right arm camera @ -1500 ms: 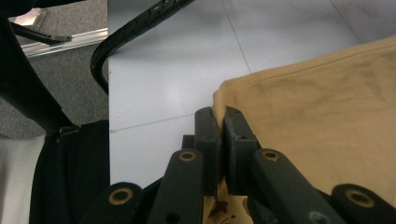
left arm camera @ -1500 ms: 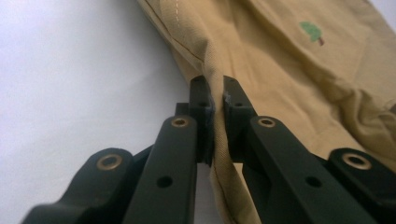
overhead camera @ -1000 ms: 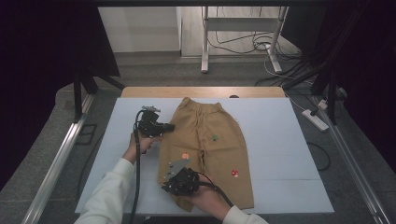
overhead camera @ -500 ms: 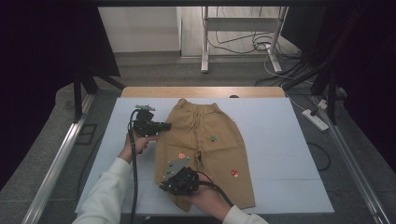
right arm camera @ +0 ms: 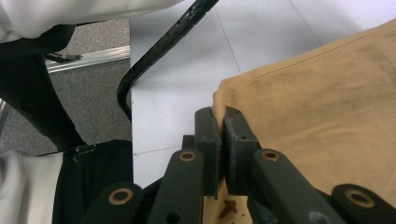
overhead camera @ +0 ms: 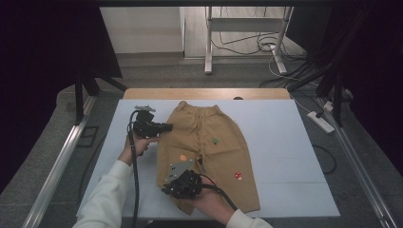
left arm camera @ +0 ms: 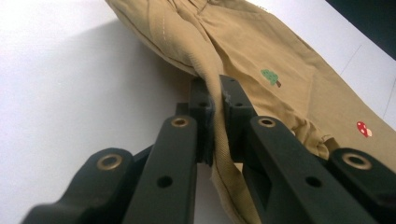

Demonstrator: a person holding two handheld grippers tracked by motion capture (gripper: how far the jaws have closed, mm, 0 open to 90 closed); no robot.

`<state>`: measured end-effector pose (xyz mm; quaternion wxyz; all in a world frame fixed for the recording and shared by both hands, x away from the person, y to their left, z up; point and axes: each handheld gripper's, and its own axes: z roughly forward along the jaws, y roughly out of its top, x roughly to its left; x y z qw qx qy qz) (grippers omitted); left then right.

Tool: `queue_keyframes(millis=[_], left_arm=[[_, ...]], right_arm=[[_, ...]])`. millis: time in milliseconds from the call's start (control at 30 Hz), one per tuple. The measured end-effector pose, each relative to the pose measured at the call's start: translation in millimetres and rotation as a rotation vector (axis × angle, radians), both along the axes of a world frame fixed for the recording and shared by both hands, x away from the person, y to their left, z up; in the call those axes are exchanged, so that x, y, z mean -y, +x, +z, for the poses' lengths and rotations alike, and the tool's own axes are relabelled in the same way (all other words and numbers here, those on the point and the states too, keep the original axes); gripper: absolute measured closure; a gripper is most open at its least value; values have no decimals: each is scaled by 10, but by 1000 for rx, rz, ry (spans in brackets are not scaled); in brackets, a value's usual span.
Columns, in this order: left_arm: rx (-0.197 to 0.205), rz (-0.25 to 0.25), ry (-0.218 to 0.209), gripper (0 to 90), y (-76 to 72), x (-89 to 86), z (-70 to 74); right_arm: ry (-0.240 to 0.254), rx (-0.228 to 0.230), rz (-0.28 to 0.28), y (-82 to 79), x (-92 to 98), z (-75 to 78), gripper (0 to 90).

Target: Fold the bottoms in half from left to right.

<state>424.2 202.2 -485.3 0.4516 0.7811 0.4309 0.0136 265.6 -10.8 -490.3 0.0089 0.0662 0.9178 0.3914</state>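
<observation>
Together, two grippers, left gripper (overhead camera: 167, 127) and right gripper (overhead camera: 166, 189), clamp one trousers (overhead camera: 209, 142).

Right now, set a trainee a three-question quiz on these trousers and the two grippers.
1. True or false: the left gripper is shut on the side edge of the trousers.
2. Which small picture on the trousers lies nearest the hem of the leg on the right in the high view? A) green tree B) red mushroom C) blue star
3. What does the right gripper pinch?

Key
1. True: a fold of the tan cloth is clamped between its jaws.
2. B
3. A corner of the trouser leg at the hem, near the table edge closest to the person.
</observation>
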Motion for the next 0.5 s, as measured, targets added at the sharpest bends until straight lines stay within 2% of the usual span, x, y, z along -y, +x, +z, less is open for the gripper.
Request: queue_keyframes(millis=[500], left_arm=[[11,2,-15,843,-23,-54,56]], right_arm=[[3,4,1,-1,-8,18,854]])
